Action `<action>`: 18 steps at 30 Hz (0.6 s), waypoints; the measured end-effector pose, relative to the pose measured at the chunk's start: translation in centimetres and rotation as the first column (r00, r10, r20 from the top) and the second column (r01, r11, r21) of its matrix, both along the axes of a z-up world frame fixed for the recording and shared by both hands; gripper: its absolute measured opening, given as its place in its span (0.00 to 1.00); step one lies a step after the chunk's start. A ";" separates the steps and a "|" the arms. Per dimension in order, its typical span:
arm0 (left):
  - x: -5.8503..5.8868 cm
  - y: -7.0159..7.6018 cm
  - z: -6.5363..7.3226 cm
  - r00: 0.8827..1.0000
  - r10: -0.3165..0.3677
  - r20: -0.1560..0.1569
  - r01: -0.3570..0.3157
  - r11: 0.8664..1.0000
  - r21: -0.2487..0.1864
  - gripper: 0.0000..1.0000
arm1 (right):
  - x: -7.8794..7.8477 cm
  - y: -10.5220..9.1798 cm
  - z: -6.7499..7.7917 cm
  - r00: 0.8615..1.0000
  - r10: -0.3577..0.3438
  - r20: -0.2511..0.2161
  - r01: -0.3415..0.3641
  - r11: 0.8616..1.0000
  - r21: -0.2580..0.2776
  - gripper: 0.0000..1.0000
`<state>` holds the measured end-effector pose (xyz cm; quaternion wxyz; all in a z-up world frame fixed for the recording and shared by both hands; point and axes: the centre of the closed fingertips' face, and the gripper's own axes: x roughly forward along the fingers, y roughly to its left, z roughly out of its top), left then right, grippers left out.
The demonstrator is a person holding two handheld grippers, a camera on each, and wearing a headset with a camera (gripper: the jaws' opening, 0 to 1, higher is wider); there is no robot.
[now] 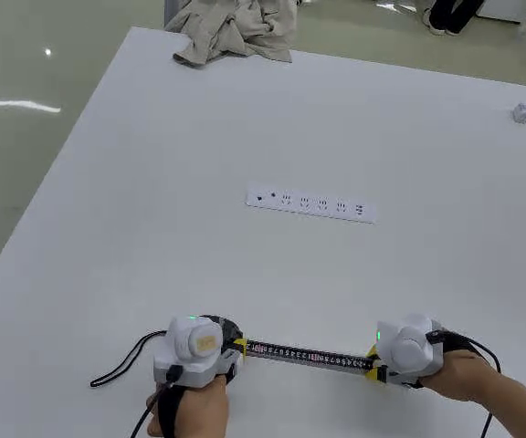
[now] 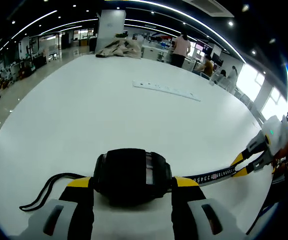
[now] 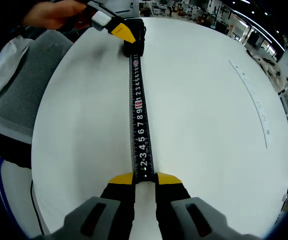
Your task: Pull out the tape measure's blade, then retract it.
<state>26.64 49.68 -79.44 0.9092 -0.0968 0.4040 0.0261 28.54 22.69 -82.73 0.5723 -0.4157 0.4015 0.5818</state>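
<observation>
**Blade pulled out between two claws, near edge of white surface**

Big white surface (image 1: pixel 336 137) takes up most of the head view, with glossy floor past its left and far edges. A crumpled beige cloth pile (image 1: pixel 236 32) sits at the far edge, partly hanging over it. A long white power strip (image 1: pixel 310 204) lies flat mid-surface, well apart from the work and roughly parallel to the stretched blade. It also shows in the left gripper view, far ahead, and in the right gripper view off to the right.

Both claws are low at the near edge, each held by a hand. The left hand (image 1: pixel 190 411) is at the bottom of the head view and the right hand (image 1: pixel 468 374) at lower right.

The left claw (image 2: pixel 132 182) is clamped on the tape measure (image 2: pixel 131 175), with a yellow-tipped jaw pressed on each side of the black case. The case rests on the surface.

The right claw (image 3: pixel 145 177) has its jaws pinched almost together on the free end of the blade (image 3: pixel 139 125). The blade runs straight from that claw to the case, numbers up. It is black with white digits, low over the surface; I cannot tell if it touches. In the head view the blade spans the gap between the two claws, with the case at its left end.

A black strap (image 2: pixel 66 175) loops out from the case to the left and lies loose on the surface.

A small paper ball (image 1: pixel 521 112) sits far right, well apart from everything else.
</observation>
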 end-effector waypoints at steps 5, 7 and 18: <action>0.0 0.0 0.0 1.000 -0.002 0.000 0.002 1.000 0.000 0.60 | 0.0 -0.1 -0.1 1.000 -0.009 -0.001 0.009 1.000 0.003 0.15; 0.0 0.0 0.0 1.000 -0.002 0.001 0.002 1.000 0.000 0.60 | 0.0 0.0 0.0 1.000 -0.008 -0.001 0.008 1.000 0.002 0.15; -0.1 0.0 0.1 1.000 -0.003 0.007 0.003 1.000 -0.003 0.59 | -0.1 0.0 0.1 1.000 -0.002 0.005 0.002 1.000 -0.002 0.15</action>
